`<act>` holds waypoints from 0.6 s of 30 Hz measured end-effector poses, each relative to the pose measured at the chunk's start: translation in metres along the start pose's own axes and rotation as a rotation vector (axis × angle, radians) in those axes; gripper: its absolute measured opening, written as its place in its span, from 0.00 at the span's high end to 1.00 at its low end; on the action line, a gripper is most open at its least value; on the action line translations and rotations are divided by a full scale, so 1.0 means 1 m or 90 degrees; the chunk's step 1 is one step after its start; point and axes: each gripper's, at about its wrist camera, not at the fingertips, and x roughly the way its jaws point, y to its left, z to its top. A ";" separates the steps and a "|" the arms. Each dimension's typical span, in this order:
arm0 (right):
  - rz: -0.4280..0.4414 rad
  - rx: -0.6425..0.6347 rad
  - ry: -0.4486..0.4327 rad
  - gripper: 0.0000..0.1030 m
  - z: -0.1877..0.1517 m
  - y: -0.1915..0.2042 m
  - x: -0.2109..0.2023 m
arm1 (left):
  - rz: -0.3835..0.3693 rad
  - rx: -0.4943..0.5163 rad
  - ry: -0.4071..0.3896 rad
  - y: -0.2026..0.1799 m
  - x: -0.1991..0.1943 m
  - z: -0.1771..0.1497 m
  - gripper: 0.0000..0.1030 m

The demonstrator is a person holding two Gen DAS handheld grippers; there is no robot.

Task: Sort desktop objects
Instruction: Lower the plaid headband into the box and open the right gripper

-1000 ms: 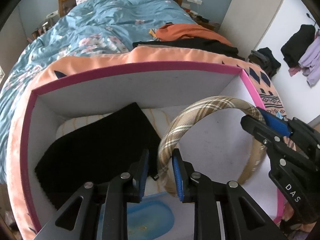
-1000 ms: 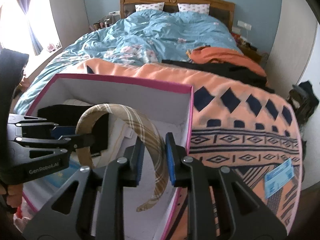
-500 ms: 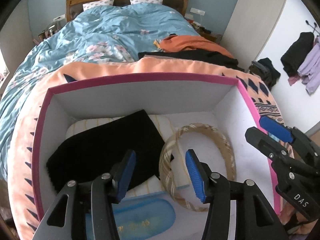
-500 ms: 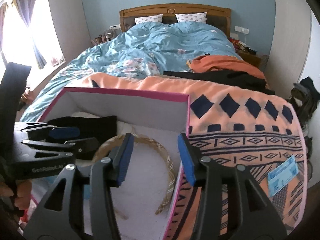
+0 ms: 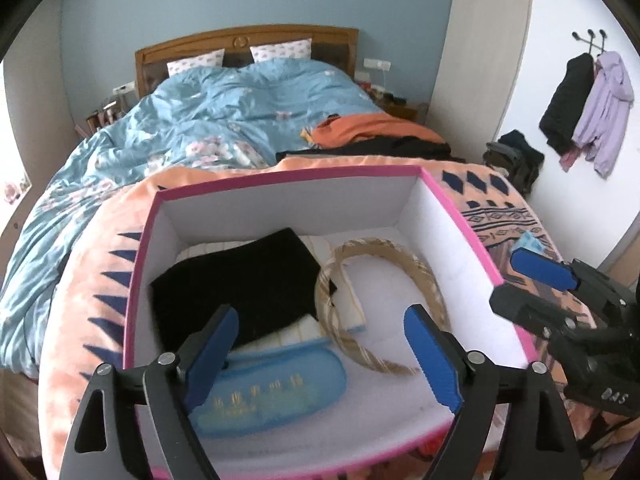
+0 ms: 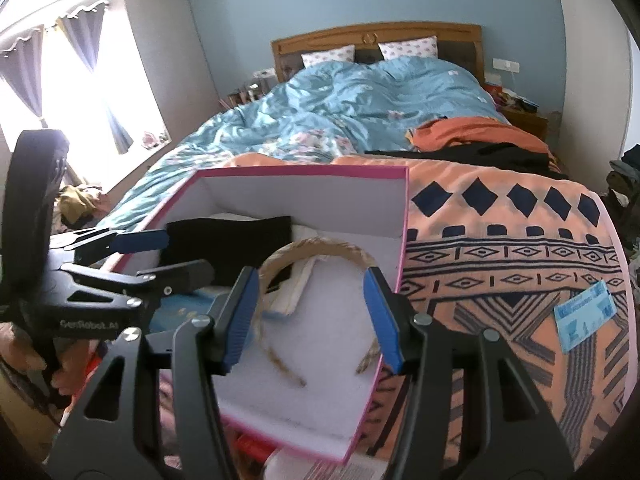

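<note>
Between the jaws of the left gripper (image 5: 320, 356) nothing is held; they have just been opening and are spread wide above the box (image 5: 452, 216). The jaws of the right gripper (image 6: 312, 316) have likewise just been opening and are released, with nothing gripped. The headband (image 5: 384, 292) is seen lying flat on the white floor of the box, its left side resting on a folded striped cloth (image 5: 344, 308). Beside it a black cloth (image 5: 240, 284) and a blue case (image 5: 272, 392) are laid. The box is set on an orange blanket (image 6: 500, 240) on the bed (image 6: 360, 96), where a blue card (image 6: 584, 316) lies apart.
</note>
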 end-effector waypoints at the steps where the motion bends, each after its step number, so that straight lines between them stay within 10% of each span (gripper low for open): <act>1: 0.003 -0.004 -0.011 0.37 -0.005 0.004 -0.009 | 0.001 -0.005 0.002 0.000 -0.004 -0.003 0.05; 18: 0.015 -0.077 -0.017 0.20 -0.079 0.054 -0.054 | 0.049 -0.020 -0.012 -0.006 -0.052 -0.069 0.00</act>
